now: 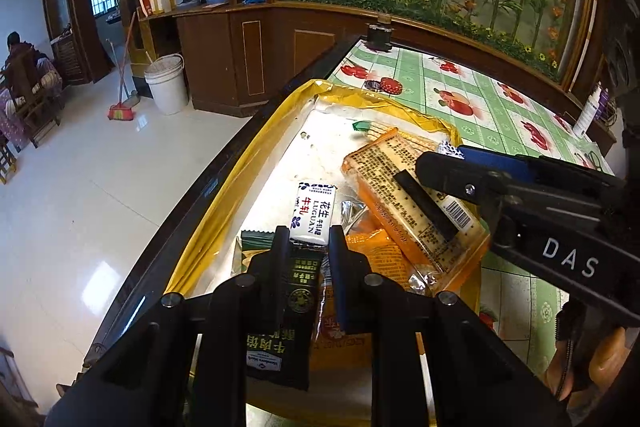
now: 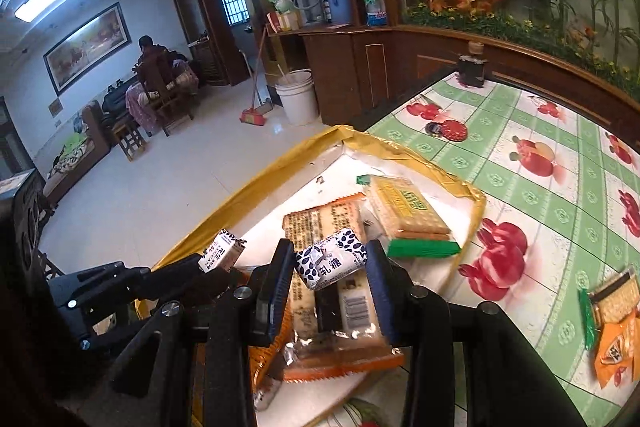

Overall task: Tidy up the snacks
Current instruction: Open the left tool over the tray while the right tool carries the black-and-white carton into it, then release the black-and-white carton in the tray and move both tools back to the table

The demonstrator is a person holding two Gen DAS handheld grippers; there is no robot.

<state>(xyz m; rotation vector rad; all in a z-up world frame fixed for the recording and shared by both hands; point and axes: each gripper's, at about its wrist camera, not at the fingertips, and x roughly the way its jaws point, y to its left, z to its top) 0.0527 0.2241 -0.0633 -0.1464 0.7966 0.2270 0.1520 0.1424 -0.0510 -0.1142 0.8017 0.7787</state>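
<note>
Left wrist view: the left gripper is clenching its fingers on a white nougat candy over the yellow-rimmed tray. Right wrist view: the right gripper is grasping a second, spotted nougat candy above the orange cracker packet in that tray. A green-wrapped biscuit pack is lying at the tray's far side. Another biscuit pack is lying on the fruit-patterned surface, well apart.

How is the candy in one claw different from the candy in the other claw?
The left gripper holds a long, flat-sided candy bar by one end. The right gripper holds a short, puffy candy with twisted ends, gripped across its middle. Both are white with dark blue petal marks.
</note>
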